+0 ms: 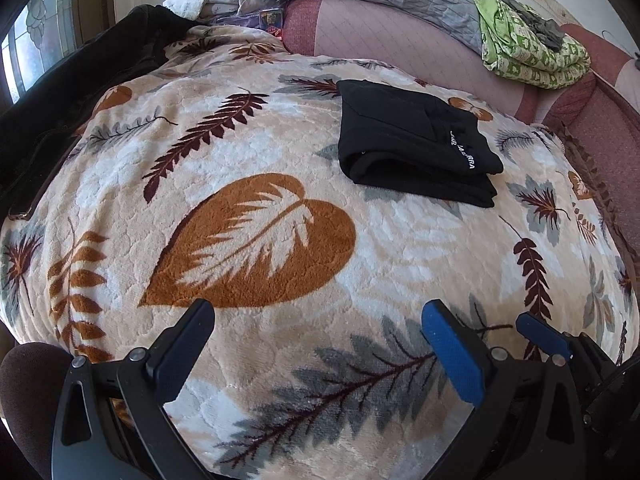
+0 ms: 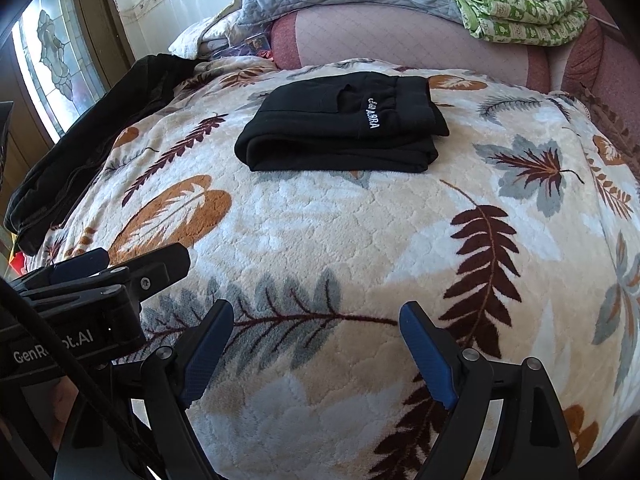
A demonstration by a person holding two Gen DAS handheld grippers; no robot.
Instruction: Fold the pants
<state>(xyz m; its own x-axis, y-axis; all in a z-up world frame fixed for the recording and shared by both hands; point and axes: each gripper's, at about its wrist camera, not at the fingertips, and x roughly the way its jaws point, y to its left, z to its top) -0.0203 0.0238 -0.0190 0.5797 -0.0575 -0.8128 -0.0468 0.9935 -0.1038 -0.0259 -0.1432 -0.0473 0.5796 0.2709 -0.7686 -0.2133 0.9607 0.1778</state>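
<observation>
Pants (image 2: 340, 124), black with small white lettering, lie folded into a thick rectangle on the leaf-patterned blanket (image 2: 320, 220), toward its far side, close to the pink sofa back (image 2: 400, 36). Both claws are well apart from them, over the near part of the blanket. On the left gripper (image 1: 318, 338) the jaws stand wide with nothing between them, and the right gripper (image 2: 316, 332) beside it is spread the same way, also empty. A dark jacket (image 2: 80, 148) lies along the left edge of the blanket.
</observation>
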